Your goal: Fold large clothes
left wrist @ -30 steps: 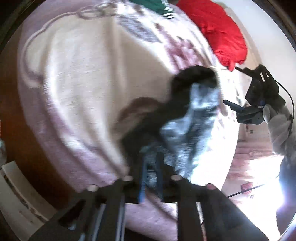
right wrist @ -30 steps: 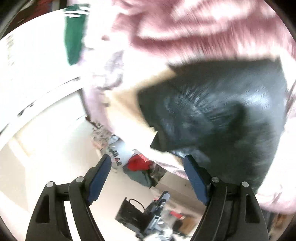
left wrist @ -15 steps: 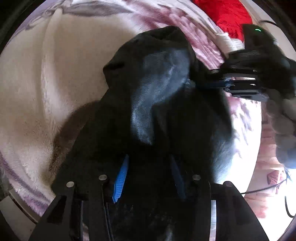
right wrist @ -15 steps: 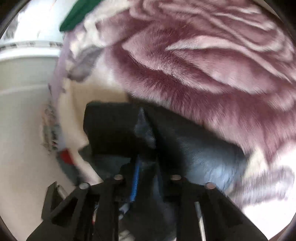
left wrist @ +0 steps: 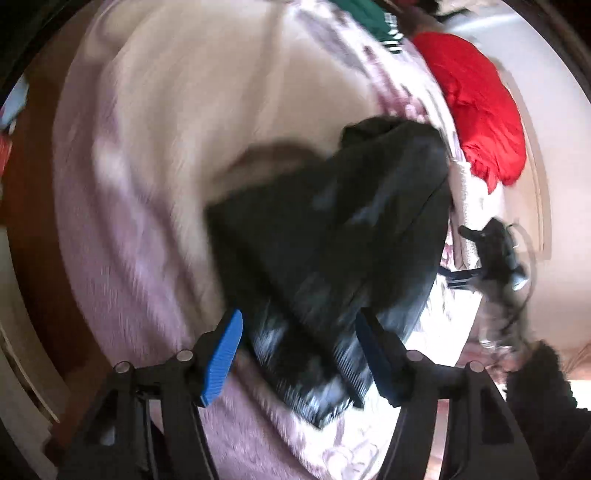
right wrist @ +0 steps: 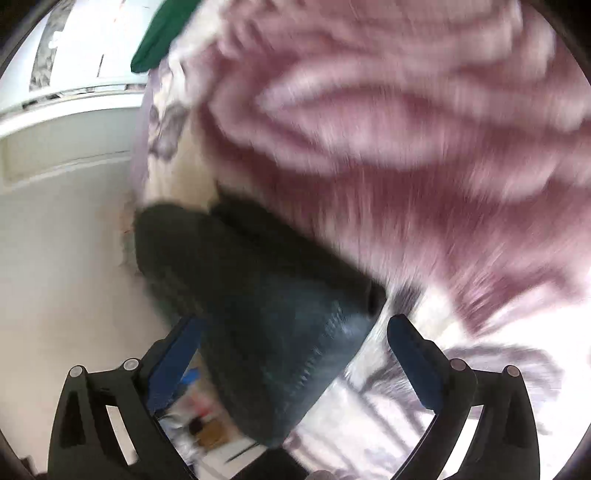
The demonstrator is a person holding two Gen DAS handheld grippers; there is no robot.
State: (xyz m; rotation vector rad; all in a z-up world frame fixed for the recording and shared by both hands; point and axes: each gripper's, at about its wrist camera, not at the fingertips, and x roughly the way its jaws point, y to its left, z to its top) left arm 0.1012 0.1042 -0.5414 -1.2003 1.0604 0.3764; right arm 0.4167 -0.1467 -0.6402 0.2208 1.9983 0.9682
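Left hand-held gripper (left wrist: 297, 356) about half spread and opening, blue pads clear of the cloth on both sides though the black garment (left wrist: 332, 251) lies between them; right hand-held gripper (right wrist: 293, 354) spread wide and opening too, a corner of the same garment (right wrist: 258, 302) between its fingers but not pinched; in the left view, seen small at the garment's far edge (left wrist: 461, 275). Looks like the release at the end of one fold: garment dropped in a rough doubled heap near the edge of the bed, one end hanging toward the floor side in the right view. Next move, most likely: back both tools off, find two fresh corners or an edge, pinch through all layers and carry them over evenly (thick dark cloth, so layers hard to tell apart); blur hides the seams. Underneath, a plush pink-and-cream blanket (left wrist: 155, 155) with a mauve pattern, spread over the bed; red garment (left wrist: 480, 107) heaped at its far side, green garment (right wrist: 162, 35) at the top edge; pale floor (right wrist: 55, 266) and white panelling beyond.
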